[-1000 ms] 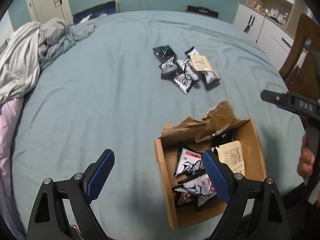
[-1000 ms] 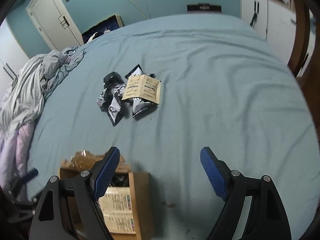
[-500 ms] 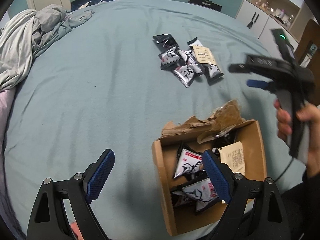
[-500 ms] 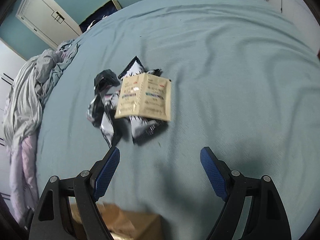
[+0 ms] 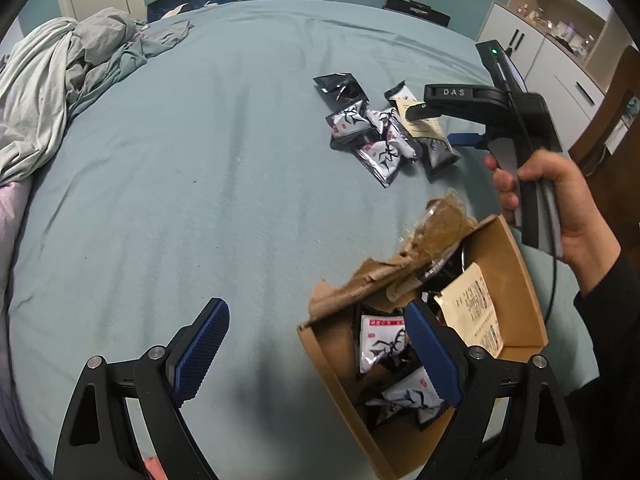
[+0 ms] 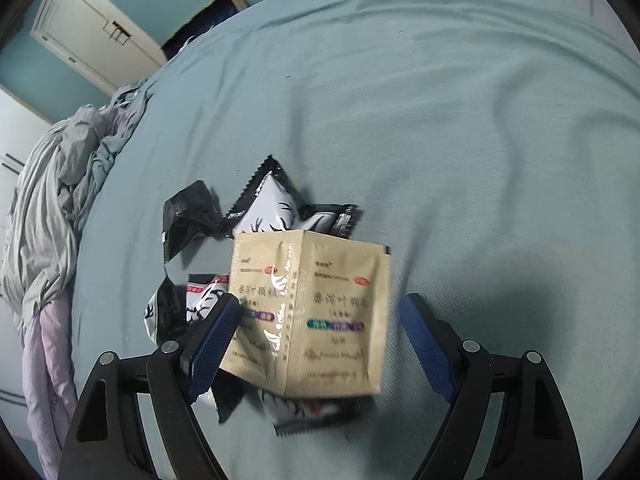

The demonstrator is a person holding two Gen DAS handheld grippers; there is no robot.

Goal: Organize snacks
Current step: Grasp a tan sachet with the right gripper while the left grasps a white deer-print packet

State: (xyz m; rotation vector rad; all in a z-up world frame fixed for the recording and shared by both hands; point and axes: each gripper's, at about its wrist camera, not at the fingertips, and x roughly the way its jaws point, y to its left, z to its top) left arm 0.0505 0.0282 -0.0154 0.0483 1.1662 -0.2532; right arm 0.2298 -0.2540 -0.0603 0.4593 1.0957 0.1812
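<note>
A pile of black-and-white snack packets (image 5: pixel 372 136) lies on the teal bed, with a tan sachet (image 6: pixel 308 316) on top. My right gripper (image 6: pixel 320 336) is open, low over the pile, its jaws to either side of the tan sachet; it also shows in the left wrist view (image 5: pixel 460 120). A brown cardboard box (image 5: pixel 516 264) with a torn flap holds several packets (image 5: pixel 380 340) and a tan sachet (image 5: pixel 476 308). My left gripper (image 5: pixel 316 348) is open and empty, its right finger (image 5: pixel 432 360) over the box.
The bed sheet (image 5: pixel 180 184) spreads wide to the left. Crumpled grey bedding (image 5: pixel 52 80) lies at the far left. White cabinets (image 5: pixel 552 40) and a wooden chair (image 5: pixel 612 108) stand to the right. A door (image 6: pixel 92 28) is at the back.
My right gripper has moved forward and down from beside the box to the snack pile, so the tan sachet now lies between its jaws. My left gripper stays over the box.
</note>
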